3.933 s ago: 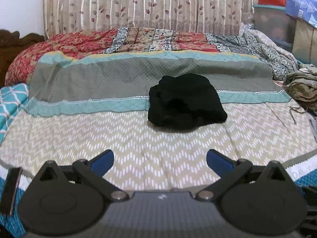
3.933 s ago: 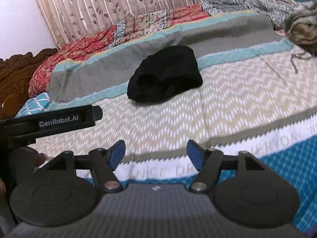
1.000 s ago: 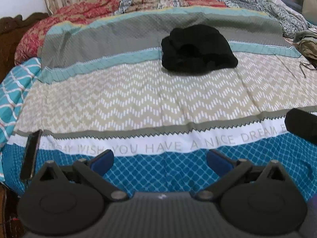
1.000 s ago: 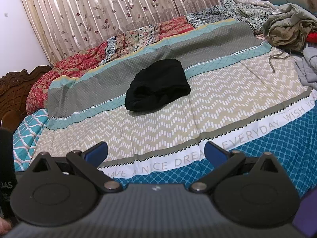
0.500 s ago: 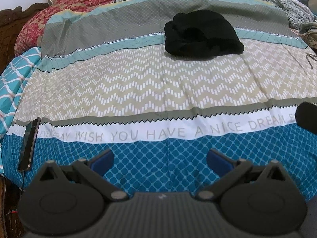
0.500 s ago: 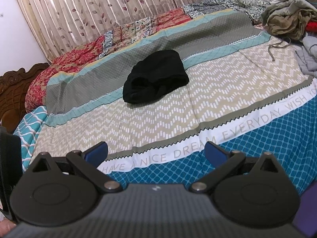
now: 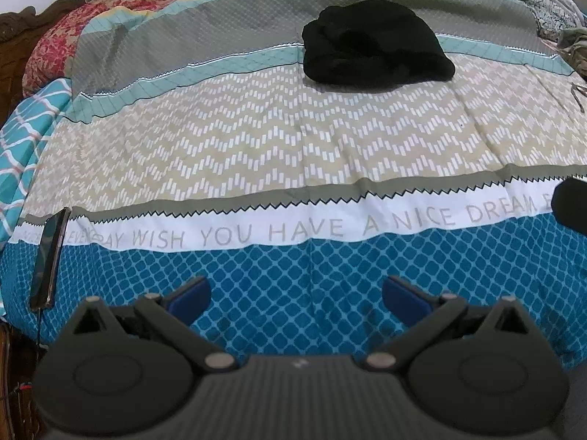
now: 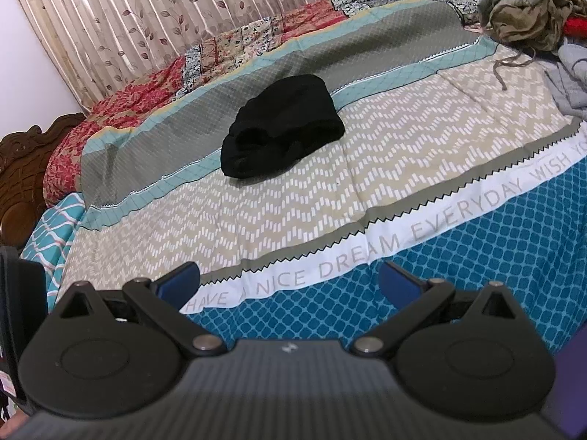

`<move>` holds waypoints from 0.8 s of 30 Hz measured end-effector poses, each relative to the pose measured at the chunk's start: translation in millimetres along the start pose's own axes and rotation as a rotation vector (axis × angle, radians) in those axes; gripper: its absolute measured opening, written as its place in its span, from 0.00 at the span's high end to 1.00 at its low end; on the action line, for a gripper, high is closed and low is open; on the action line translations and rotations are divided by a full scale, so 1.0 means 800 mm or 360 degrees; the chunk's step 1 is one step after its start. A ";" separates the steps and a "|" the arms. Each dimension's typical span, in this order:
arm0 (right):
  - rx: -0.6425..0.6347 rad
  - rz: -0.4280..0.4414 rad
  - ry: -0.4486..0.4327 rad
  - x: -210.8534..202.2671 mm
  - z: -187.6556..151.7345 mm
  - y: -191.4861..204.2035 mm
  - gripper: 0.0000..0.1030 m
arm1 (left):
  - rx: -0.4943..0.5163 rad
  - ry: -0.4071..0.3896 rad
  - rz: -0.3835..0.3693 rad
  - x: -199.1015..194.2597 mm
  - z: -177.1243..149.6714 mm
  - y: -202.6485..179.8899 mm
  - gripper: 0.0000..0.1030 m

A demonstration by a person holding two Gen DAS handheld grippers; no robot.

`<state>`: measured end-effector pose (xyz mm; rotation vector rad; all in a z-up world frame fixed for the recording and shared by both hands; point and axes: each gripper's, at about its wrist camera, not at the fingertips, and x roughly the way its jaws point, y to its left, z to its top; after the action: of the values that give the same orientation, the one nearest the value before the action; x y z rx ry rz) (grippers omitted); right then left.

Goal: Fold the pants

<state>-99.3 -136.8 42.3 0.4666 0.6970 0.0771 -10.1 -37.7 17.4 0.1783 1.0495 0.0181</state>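
Nearest in each wrist view is its own gripper. The left gripper (image 7: 296,295) is spread wide with nothing between its blue pads, held over the blue lattice band at the near edge of the bedspread (image 7: 256,154). The right gripper (image 8: 289,280) is likewise spread and empty, above the white band of printed lettering.

Only the left view shows a dark phone (image 7: 49,260) lying at the near left edge of the bed, and a black rounded part at its right border that is too cut off to identify. Only the right view shows the leaf-patterned curtain (image 8: 154,18) behind the bed, the carved wooden headboard (image 8: 25,168) at far left, and a heap of olive and grey clothes (image 8: 528,11) at far right.

Beyond the chevron band, the black pants (image 7: 374,44) (image 8: 282,128) lie in a crumpled bundle across the teal stripe and grey band, well apart from both grippers, with open bedspread between. A red floral quilt (image 8: 121,110) lies along the far side.
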 end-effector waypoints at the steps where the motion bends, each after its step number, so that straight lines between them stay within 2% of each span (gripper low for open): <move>1: 0.0003 0.0000 0.0003 0.000 0.000 0.000 0.00 | 0.0001 0.0003 0.0000 0.001 0.000 0.000 0.00; 24: 0.0024 -0.0002 0.0026 0.003 -0.001 -0.002 0.00 | 0.0020 0.0063 0.0016 0.012 -0.005 -0.002 0.00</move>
<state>-97.9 -137.4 39.3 0.4804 0.7145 0.0744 -9.1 -37.6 7.3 0.1951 1.0883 0.0240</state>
